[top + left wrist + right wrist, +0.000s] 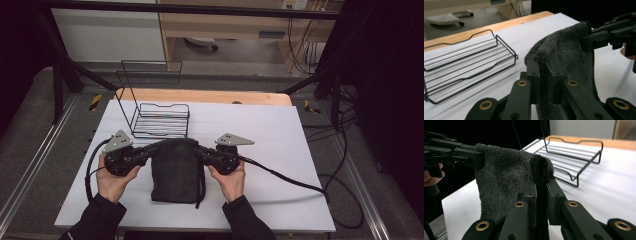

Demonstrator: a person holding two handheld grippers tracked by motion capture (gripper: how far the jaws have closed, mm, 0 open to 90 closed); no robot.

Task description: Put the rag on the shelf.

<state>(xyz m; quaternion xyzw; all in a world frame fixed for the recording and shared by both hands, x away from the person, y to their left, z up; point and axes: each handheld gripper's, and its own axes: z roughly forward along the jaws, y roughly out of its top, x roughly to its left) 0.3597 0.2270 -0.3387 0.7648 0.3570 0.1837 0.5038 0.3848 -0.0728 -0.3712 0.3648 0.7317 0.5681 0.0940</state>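
- Dark grey terry-cloth towel (175, 170), folded, lies at the near middle of the white table top (280, 150); its far edge is raised off the surface, the rest drapes down onto the table
- Left gripper (150, 149) clamped on the towel's far left corner; in the left gripper view its jaws stand nearly together with a fold of towel (564, 57) pinched between the pads
- Right gripper (199, 150) clamped on the far right corner; the right gripper view shows the same thing, cloth (504, 180) squeezed between the two black jaws
- Each gripper view also catches the other gripper farther off, biting the opposite corner, so the far edge hangs slack between the two
- Black wire rack (161, 120) stands on the table just beyond the towel, apart from it, nothing on it
- Step in hand, as I judge it: lifting the towel by its two far corners, either to fold it over or to carry it toward the rack
- Next move calls for both hands travelling together at matching height, keeping both grips tight so neither corner slips
- If headed to the rack, the hanging part must clear the rack's front wire rim (506, 47) before lowering; uneven lift would twist the cloth
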